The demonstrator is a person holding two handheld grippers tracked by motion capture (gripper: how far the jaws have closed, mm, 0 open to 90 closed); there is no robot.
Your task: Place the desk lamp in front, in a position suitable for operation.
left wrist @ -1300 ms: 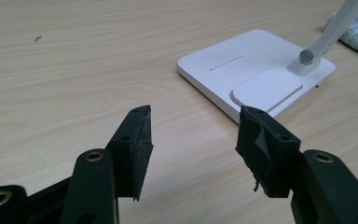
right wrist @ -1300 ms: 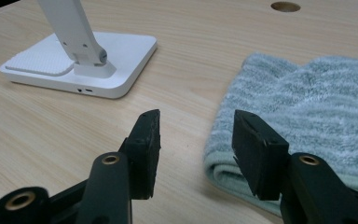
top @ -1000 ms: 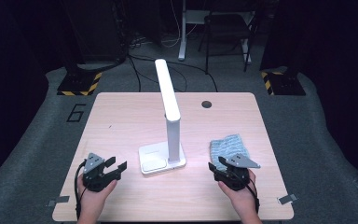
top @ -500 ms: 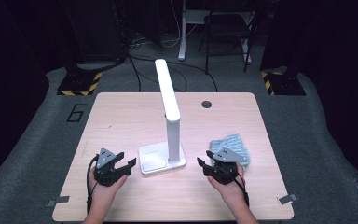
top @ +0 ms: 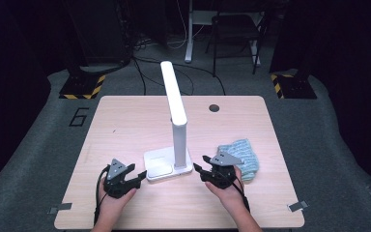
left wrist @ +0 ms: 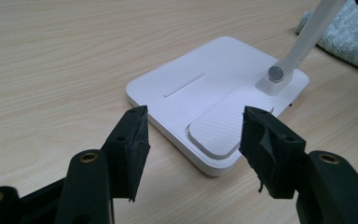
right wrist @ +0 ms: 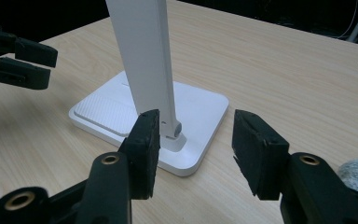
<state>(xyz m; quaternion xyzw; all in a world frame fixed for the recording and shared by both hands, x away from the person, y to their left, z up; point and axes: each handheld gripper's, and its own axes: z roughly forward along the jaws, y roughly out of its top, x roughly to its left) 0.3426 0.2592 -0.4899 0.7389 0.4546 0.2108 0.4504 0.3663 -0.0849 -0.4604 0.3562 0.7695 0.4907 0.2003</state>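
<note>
White desk lamp (top: pixel 174 130) upright at centre of the high view, on the light wooden table (top: pixel 125 116); square flat base (top: pixel 166 164) low centre, slim column rising from its right rear corner, long light bar leaning toward the top of the frame. Left hand-held gripper (top: pixel 137 175) at lower left of centre, tips just beside the base's left front edge, apart from it; jaws parted fairly wide, just been opening, nothing between them. In the left gripper view, left hand-held gripper (left wrist: pixel 193 135) with black pads framing the near corner of the base (left wrist: pixel 214 107); ribbed inset panel (left wrist: pixel 228 123) and column hinge at upper right; no contact visible. Right hand-held gripper (top: pixel 198 170) at lower right of centre, tips just beside the base's right edge; jaws at a middling spread, empty. In the right gripper view, right hand-held gripper (right wrist: pixel 193 140) aimed at the foot of the column (right wrist: pixel 144 60); one pad overlapping the column's foot in the frame, touching or not: cannot tell. Left gripper's jaws at far upper left there. Pale blue knitted cloth (top: pixel 244 154) bunched on the table right of the lamp, just behind the right hand. Dark round cable hole (top: pixel 214 108) near the table's far edge, upper right of centre.
</note>
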